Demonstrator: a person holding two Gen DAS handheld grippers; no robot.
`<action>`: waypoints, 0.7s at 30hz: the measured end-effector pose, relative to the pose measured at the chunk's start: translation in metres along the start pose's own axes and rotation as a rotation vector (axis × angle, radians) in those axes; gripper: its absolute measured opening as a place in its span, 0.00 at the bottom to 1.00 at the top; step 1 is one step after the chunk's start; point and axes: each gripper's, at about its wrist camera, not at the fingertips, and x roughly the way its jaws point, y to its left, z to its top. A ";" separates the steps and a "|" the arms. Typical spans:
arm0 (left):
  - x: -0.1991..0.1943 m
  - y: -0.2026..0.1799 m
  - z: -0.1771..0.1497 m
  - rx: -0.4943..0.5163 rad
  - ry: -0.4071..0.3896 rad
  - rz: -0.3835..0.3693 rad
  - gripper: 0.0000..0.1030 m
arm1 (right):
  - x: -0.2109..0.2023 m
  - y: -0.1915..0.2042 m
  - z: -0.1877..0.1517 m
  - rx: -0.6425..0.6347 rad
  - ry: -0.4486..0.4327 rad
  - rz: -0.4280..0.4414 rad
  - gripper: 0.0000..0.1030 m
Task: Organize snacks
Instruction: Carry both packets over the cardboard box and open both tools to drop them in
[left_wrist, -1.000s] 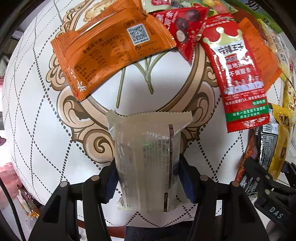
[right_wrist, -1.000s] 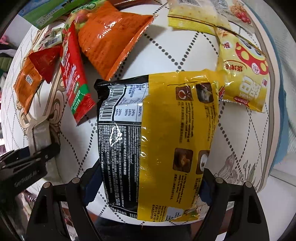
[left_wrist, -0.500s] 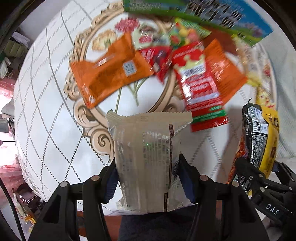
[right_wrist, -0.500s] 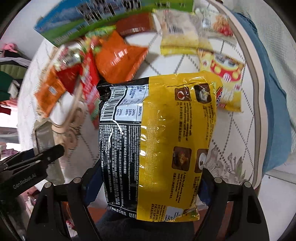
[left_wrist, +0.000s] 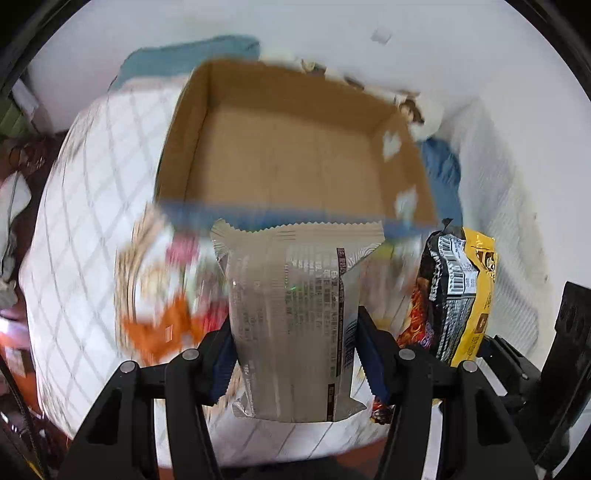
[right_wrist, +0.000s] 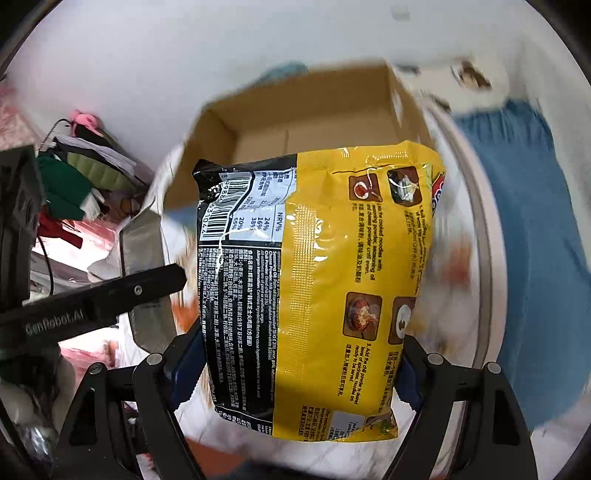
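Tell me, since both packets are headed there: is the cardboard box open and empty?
Open. The cardboard box has no lid over it, and its bare brown floor shows; the near corner is hidden, so I cannot tell that it is wholly empty.

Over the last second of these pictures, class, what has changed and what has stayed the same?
Both grippers rose from the snack pile toward the open cardboard box, now in view. Unchanged: the left gripper grips the beige packet, the right gripper the yellow noodle packet.

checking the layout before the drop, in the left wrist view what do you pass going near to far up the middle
left tool → silver packet clamped in it → blue near rim of the cardboard box → brown floor of the cardboard box → its far wall → white wall behind
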 end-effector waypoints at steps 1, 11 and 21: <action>-0.002 -0.006 0.026 0.012 -0.007 -0.002 0.54 | -0.002 0.001 0.020 -0.009 -0.020 0.001 0.84; 0.088 0.007 0.183 0.032 0.104 0.077 0.54 | 0.107 -0.010 0.189 -0.040 0.024 -0.061 0.84; 0.162 0.013 0.224 0.035 0.220 0.122 0.56 | 0.206 -0.025 0.240 -0.059 0.169 -0.079 0.84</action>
